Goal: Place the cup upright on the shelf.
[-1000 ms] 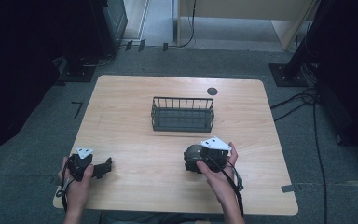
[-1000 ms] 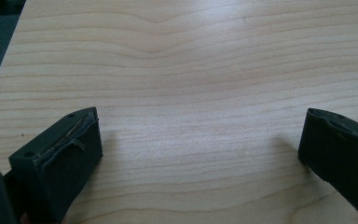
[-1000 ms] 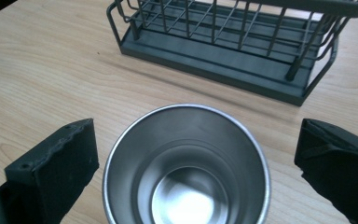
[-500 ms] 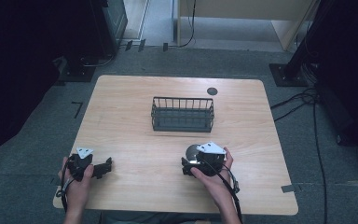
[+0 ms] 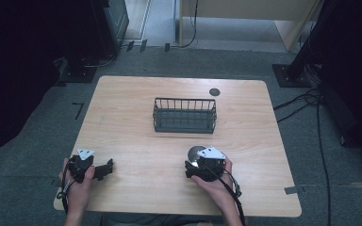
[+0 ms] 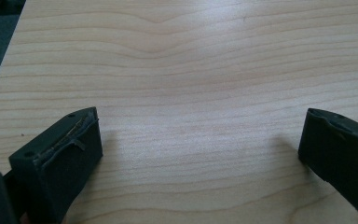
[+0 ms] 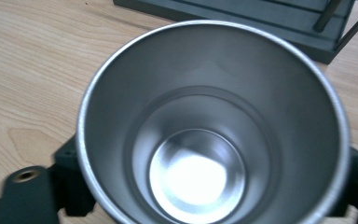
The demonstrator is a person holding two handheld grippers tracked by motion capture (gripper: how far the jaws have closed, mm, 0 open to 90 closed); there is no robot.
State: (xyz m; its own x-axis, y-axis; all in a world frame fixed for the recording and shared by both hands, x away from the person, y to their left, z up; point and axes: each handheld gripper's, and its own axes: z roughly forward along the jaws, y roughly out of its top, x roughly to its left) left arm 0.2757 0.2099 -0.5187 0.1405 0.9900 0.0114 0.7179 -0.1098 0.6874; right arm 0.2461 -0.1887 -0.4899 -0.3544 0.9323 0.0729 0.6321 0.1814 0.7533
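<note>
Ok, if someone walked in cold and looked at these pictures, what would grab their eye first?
Probably the shiny steel cup, empty, between the jaws of the right gripper near the table's front edge. Next, the dark wire basket standing alone mid-table, just beyond the cup. The left gripper rests at the front left corner of the wooden table, jaws wide apart over bare wood.

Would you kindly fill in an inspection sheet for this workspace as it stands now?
Surface: wooden table, bare apart from a dark round mark near the far edge.
Job's things: steel cup, empty, between the right jaws; wire basket mid-table, empty.
Clutter: nothing seen.
Grippers: left gripper open over bare wood; right gripper around the cup.
Cables: one trails from each gripper; more on the floor at right.
Surroundings: grey carpet, dark stands.
</note>
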